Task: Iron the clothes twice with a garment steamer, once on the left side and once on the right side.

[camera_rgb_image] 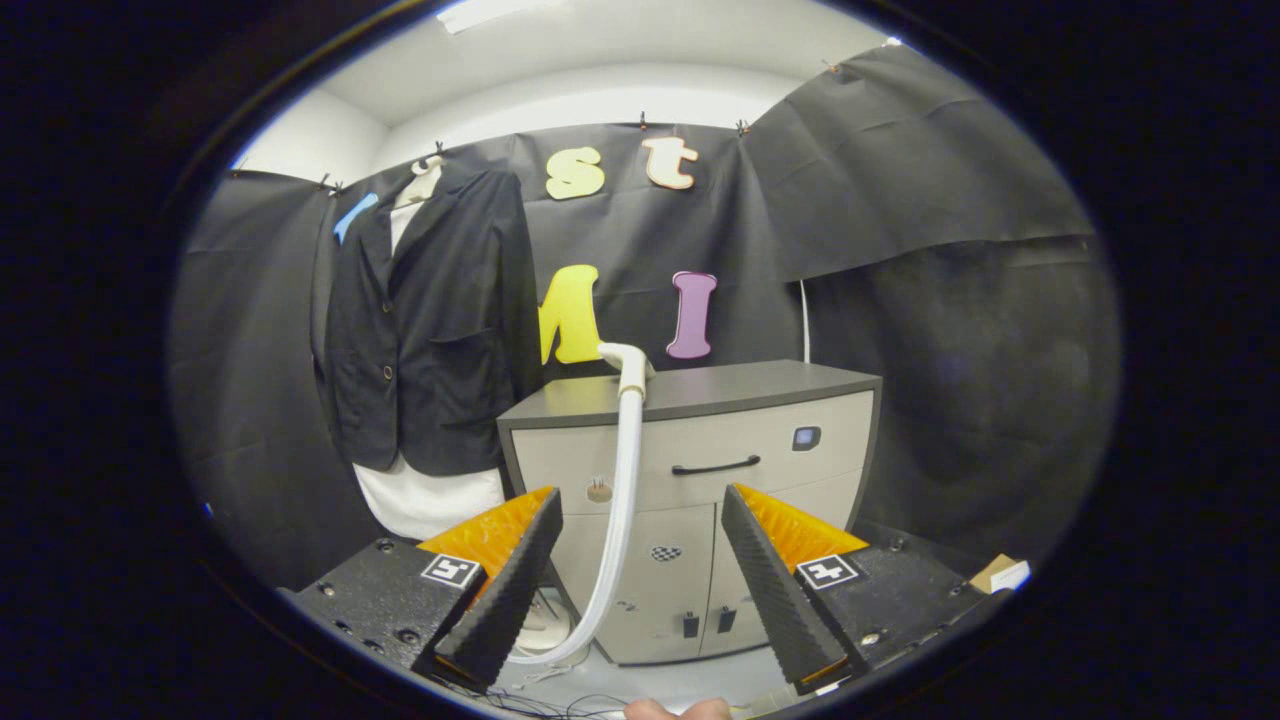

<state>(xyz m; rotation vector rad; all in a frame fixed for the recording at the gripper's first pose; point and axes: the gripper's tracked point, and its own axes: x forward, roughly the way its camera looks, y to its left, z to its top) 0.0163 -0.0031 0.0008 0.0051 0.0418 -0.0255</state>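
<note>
A dark blazer [425, 320] over a white shirt [430, 500] hangs on a hanger against the booth wall, beyond my fingers and to the left of a cabinet. The garment steamer's white head [628, 362] rests on the cabinet top, and its white hose [622, 500] runs down the cabinet front to a base near the floor, just behind my left finger. My gripper [640, 590] stands open, well short of the cabinet, with nothing between its fingers; the hose shows through the gap.
A grey cabinet [760, 400] with a drawer and two lower doors stands straight ahead. Thin cables lie on the floor below the fingers. A cardboard box corner [1000, 573] sits low on the right. A fingertip [680, 709] shows at the very bottom.
</note>
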